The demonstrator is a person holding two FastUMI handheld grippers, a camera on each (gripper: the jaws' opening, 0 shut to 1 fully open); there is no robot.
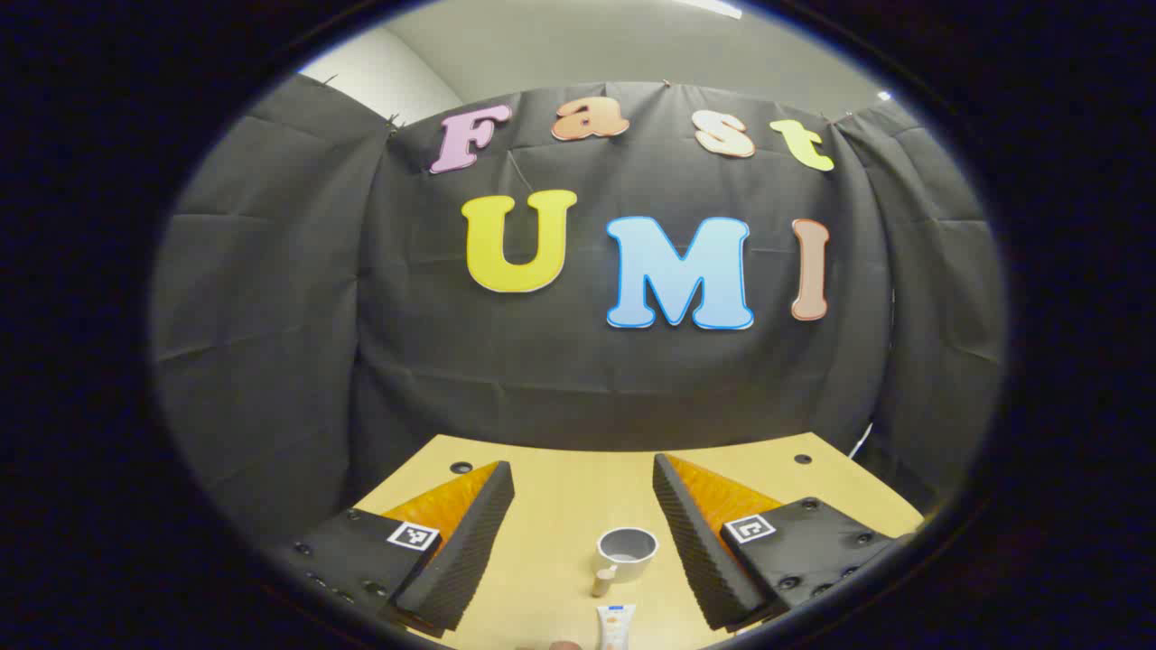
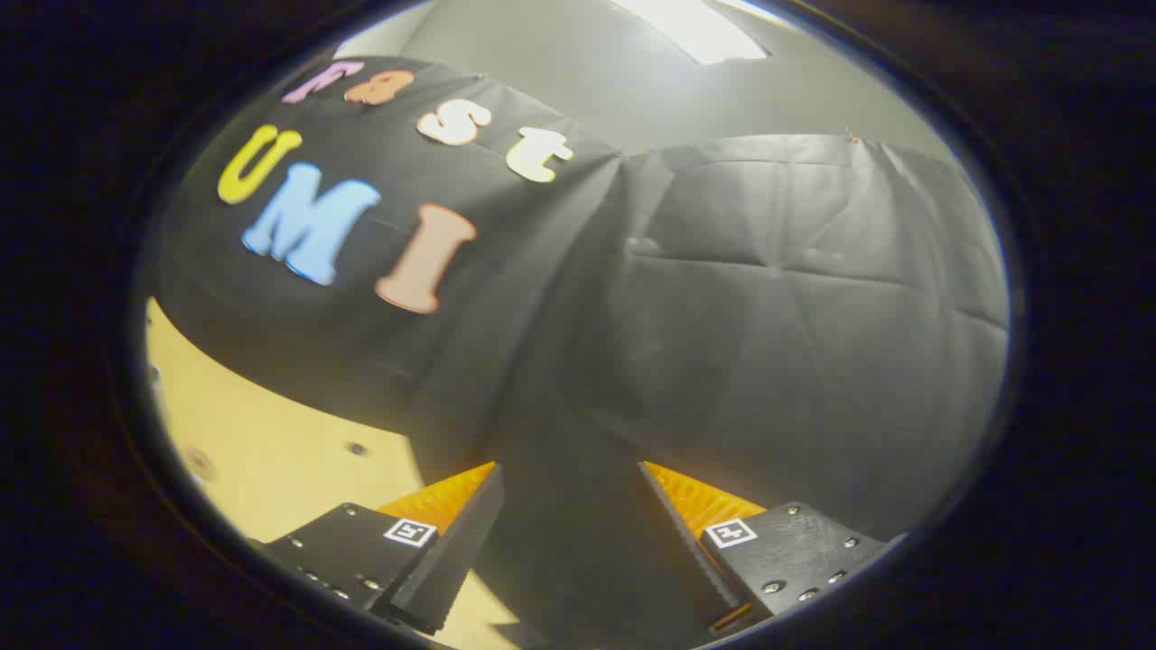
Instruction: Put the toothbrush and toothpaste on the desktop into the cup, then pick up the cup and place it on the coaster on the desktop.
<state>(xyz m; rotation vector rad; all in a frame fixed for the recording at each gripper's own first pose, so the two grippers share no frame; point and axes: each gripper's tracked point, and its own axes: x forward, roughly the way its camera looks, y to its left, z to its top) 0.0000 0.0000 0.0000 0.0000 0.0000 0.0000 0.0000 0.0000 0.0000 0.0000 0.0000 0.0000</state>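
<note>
Jaws, left gripper (image 1: pixel 583 478): spread wide, nothing between the two fingers, both hanging above the desktop (image 1: pixel 560 506) at the bottom of the left gripper view. Jaws, right gripper (image 2: pixel 571 483): likewise wide apart and empty, aimed at the black cloth wall (image 2: pixel 768 343) in the right gripper view, with a strip of desktop at lower left.

Item 1, cup (image 1: pixel 627 552): one. Pale grey mug, round rim facing up, interior dark and empty, short handle stub pointing down-left. Stands upright, lower centre of the left gripper view, in the gap between the fingers and nearer the right-hand one.

Item 2, toothpaste (image 1: pixel 615 625): one. White tube with an orange mark on its face, lying flat just below the cup at the very bottom of the frame, its lower end cut off by the edge.

Item 3, a small rounded brownish shape (image 1: pixel 566 645) at the bottom edge, left of the tube; too little visible to identify.

Desktop: light wood, several small dark holes near its far corners. Far edge meets the cloth wall at mid-frame. Open bare surface lies beyond the cup up to that edge and between the fingers.
</note>
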